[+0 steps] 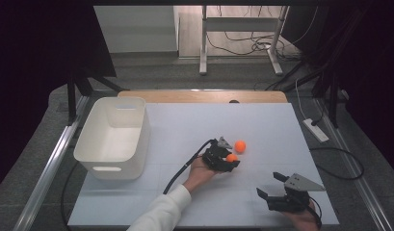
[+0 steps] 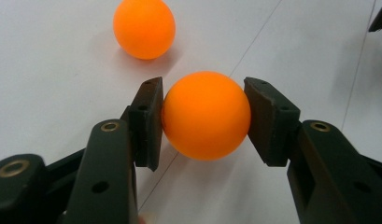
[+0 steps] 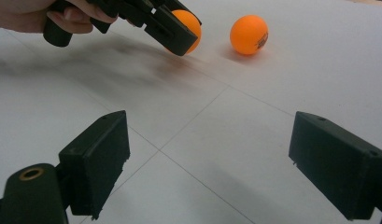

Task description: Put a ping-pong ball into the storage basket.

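Observation:
My left gripper (image 1: 231,160) (image 2: 205,116) is shut on an orange ball (image 2: 206,115) (image 1: 231,157) (image 3: 187,27), pads pressing both its sides, just above the white table. A second orange ball (image 1: 240,146) (image 2: 144,28) (image 3: 249,35) lies loose on the table a little beyond it. My right gripper (image 1: 271,185) (image 3: 212,163) rests near the table's front right, open, with nothing between its jaws. In the right gripper view the left gripper (image 3: 172,25) and the hand holding it appear at the upper left.
A white plastic bin (image 1: 113,137) stands on the table's left side, empty as far as I can see. The white table top (image 1: 194,120) has a wooden strip along its far edge. Cables and a desk frame lie on the floor beyond.

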